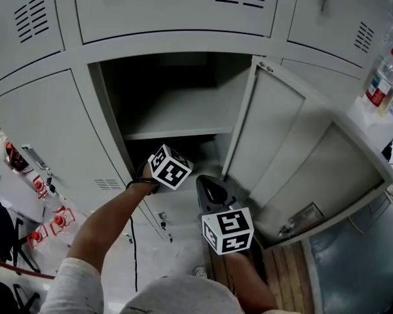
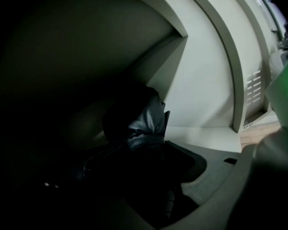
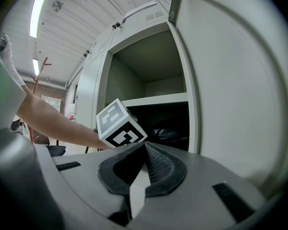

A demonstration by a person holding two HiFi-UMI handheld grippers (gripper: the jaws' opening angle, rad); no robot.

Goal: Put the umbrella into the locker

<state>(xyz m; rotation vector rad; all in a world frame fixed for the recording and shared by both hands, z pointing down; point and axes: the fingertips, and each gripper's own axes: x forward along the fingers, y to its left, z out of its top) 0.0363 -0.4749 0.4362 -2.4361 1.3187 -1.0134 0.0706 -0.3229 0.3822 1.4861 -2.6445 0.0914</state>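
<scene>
In the left gripper view the dark inside the locker (image 2: 206, 80) swallows most of the umbrella (image 2: 146, 121); I see only glossy folds. In the head view, bottles (image 1: 383, 84) run off the right edge.

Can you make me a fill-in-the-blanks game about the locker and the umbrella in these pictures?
1. The locker door is swung ____.
2. The black umbrella lies ____ the shelf.
3. The right gripper has its jaws ____, with nothing between them.

Missing words: open; under; shut.
</scene>
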